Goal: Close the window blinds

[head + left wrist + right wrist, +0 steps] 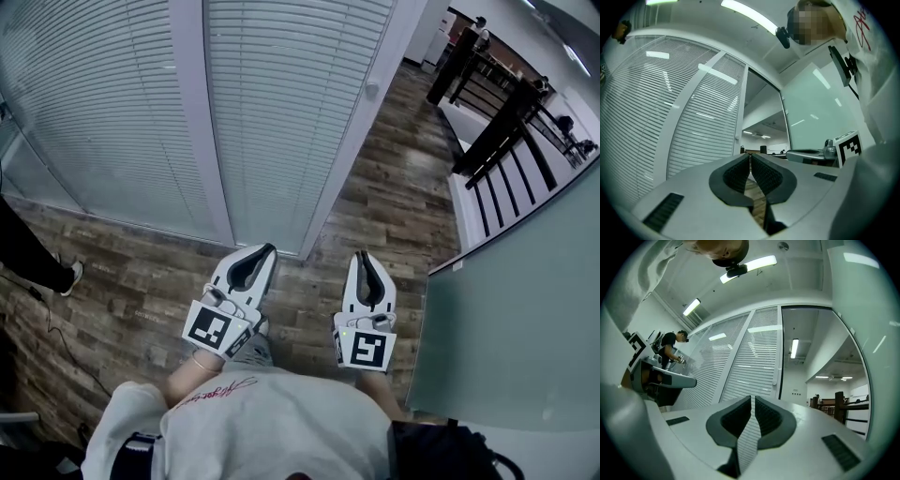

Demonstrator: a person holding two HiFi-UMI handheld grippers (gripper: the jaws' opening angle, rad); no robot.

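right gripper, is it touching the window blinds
Apart. The head view shows bare floor between the right gripper and the window blinds. The right gripper view shows them well ahead of its shut jaws.

You hold two grippers: the left gripper (270,248) and the right gripper (361,254). You face two blinds: the left blind (84,122) and the right blind (281,112). Note one glass partition (525,309).

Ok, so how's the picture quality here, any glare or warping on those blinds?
Head view: evenly lit and sharp, though the white slatted blinds bow outward. Left gripper view: strong fisheye curve, bright light reflections across the blinds, dark corners. Right gripper view: the long ceiling strip light is blown out, blinds curved too.
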